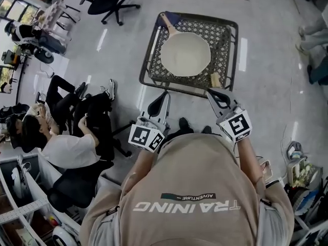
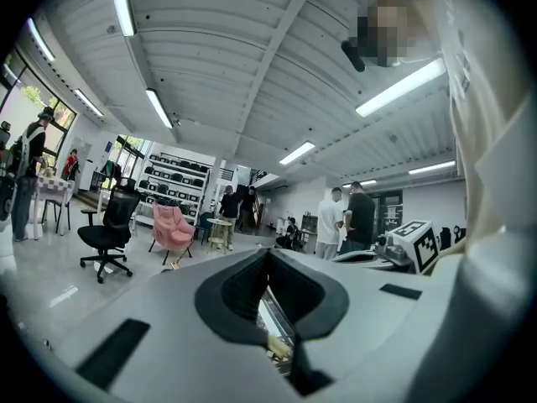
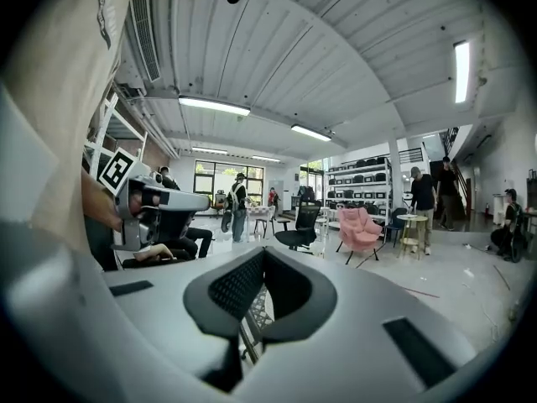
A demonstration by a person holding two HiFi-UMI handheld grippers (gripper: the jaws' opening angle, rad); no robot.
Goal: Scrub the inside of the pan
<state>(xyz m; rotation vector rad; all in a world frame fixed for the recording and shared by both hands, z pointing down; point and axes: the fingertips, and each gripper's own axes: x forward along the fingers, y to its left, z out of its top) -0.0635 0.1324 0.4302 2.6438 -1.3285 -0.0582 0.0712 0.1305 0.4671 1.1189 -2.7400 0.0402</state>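
A cream pan [image 1: 185, 54] with a wooden handle [image 1: 167, 23] lies on a low black mesh table [image 1: 151, 55]. A small tan sponge [image 1: 216, 79] rests at the table's near right edge. My left gripper [image 1: 163, 95] hangs just short of the table's near edge, jaws together and empty. My right gripper [image 1: 210, 91] hovers by the near right corner, close to the sponge, also shut with nothing in it. In the left gripper view the left gripper [image 2: 268, 259] points up toward the room; so does the right gripper [image 3: 264, 254] in the right gripper view.
People sit on chairs to the left [image 1: 56, 132]. A black office chair [image 1: 110, 1] stands beyond the table. Shelving [image 1: 20, 199] and clutter [image 1: 302, 173] line the near left and right. A pink armchair [image 3: 361, 227] and standing people are farther off.
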